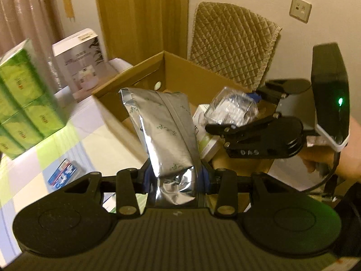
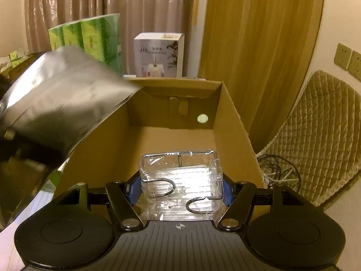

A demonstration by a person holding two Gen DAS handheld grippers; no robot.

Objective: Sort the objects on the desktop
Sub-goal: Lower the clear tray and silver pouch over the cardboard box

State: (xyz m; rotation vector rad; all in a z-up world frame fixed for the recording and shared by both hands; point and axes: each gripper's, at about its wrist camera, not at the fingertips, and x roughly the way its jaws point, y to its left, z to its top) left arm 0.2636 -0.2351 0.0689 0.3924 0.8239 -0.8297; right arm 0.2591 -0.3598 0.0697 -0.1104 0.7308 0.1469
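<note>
Left gripper (image 1: pixel 174 176) is clamped on the bottom end of a silver foil pouch (image 1: pixel 164 131), the rest sticking up over the near edge of the cardboard box (image 1: pixel 180 72). Right gripper (image 2: pixel 179 187) is pinching a clear plastic box (image 2: pixel 180 180) between its blue pads, over the carton's opening. The white box (image 2: pixel 158 54) on the far side reads "J10".

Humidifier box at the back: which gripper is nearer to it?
Left. The left gripper, shut on the silver foil pouch, sits on the humidifier box side of the cardboard box. The right gripper, holding the clear plastic case, is across it.
</note>
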